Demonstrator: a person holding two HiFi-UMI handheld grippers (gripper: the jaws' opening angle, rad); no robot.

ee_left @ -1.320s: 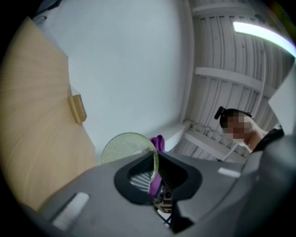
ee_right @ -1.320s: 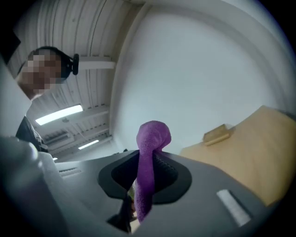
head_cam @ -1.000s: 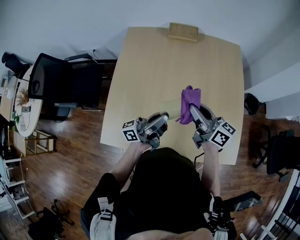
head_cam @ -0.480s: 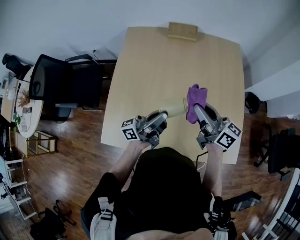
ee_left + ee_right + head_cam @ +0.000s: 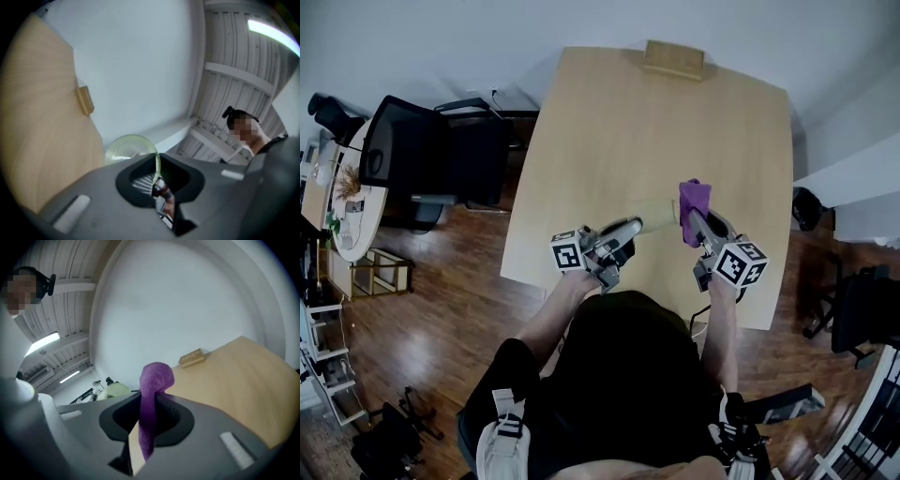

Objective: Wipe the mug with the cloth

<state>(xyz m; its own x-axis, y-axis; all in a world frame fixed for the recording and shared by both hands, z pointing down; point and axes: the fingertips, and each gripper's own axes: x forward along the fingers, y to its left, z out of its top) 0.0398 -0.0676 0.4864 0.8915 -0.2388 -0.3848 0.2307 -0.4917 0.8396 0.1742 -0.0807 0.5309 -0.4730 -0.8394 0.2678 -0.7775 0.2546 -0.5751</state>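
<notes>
Both tools are clenched: the left tool [image 5: 630, 227] pinches the mug [image 5: 656, 214] by its rim over the bench [image 5: 609, 122], long axis toward 3 o'clock. There the right tool [image 5: 694, 223] grips the cloth [image 5: 694, 197] just beside it.

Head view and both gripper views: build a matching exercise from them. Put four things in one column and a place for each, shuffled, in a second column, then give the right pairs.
Things
1. pale green mug
2. purple cloth
3. wooden block
4. office chair

Places
A. standing off the left side of the table
B. clamped in the right gripper
C. at the table's far edge
D. gripped by its rim in the left gripper

Pairs: 1-D, 2-B, 3-C, 4-A
</notes>
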